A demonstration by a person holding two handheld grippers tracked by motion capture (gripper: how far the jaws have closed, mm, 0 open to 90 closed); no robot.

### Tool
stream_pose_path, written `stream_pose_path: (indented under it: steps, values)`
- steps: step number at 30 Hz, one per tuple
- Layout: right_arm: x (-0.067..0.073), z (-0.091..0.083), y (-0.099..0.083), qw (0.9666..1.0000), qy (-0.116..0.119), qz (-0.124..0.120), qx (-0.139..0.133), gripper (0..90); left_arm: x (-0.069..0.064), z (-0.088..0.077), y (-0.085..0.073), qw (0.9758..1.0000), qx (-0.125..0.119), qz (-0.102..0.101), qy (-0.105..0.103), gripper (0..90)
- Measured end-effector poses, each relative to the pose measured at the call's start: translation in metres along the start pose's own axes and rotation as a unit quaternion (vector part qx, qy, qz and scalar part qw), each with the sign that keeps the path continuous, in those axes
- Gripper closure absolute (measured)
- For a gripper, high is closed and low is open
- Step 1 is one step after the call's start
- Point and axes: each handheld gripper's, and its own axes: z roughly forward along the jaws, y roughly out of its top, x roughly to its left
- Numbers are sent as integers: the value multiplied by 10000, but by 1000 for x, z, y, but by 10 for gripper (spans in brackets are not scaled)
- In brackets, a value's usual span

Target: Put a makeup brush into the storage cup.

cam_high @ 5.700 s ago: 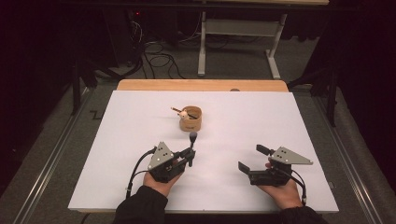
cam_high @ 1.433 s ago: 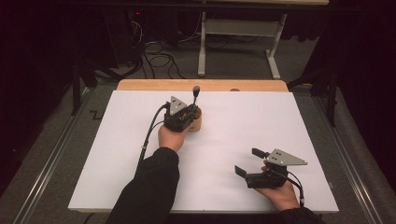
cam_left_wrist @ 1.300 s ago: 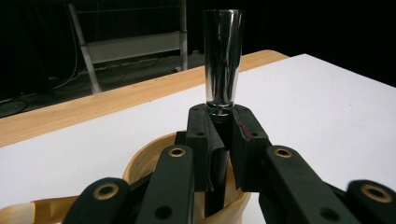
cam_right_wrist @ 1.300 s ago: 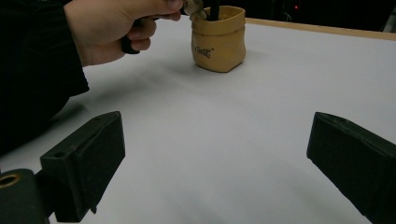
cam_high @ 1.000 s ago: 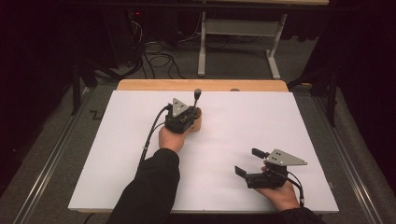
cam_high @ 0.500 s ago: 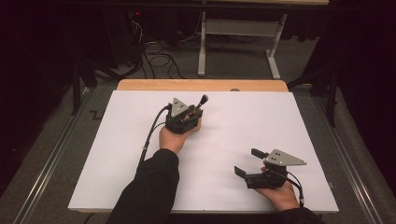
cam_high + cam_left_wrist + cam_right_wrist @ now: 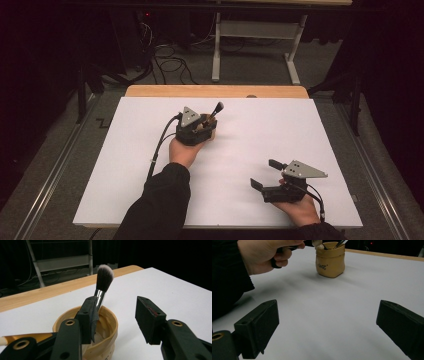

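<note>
The white tabletop point(image 7: 125, 165) was the largest thing in the high view, with a strip of bare wood along its far edge. Toward the far middle of it stood a small tan cup point(image 7: 330, 261), soft-sided and slightly dented, mostly hidden in the high view beneath the left gripper point(image 7: 200, 131).

That left gripper hovered right over the cup. Its jaws had just been opening and stood apart, released. In the left gripper view one pad lay just against the metal collar of the makeup brush point(image 7: 103, 283) while the other pad stood well clear, so nothing was clamped.

The brush stood in the cup with its handle end down inside and its dark, pale-tipped bristle head up. Its long axis was near upright, tilting away from the person and to the right in the high view. A second, pale-handled tool also leaned in the cup.

The right gripper point(image 7: 265, 175) rested near the tabletop's near right edge, well apart from the cup, its jaws spread wide and holding nothing.
</note>
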Motion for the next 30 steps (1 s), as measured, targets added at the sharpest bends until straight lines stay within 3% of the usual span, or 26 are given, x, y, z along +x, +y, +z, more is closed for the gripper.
stream_pose_path:
  steps: [7, 12, 16, 30]
  values:
    - [0, 1, 0, 10000, 2, -18, 2, 49, -5, -4, -5, 9998, 185, 28, -76, 502]
    - [0, 0, 0, 10000, -7, -7, 7, 49, -10, -9, -9, 9997, 169, 3, -174, 481]
    - [1, 1, 0, 10000, -16, -26, 13, 47, -10, -13, -13, 9997, 192, -94, -149, 450]
    - [-1, 0, 0, 10000, -72, -43, 7, 39, -11, -33, -25, 9998, 163, -104, -104, 338]
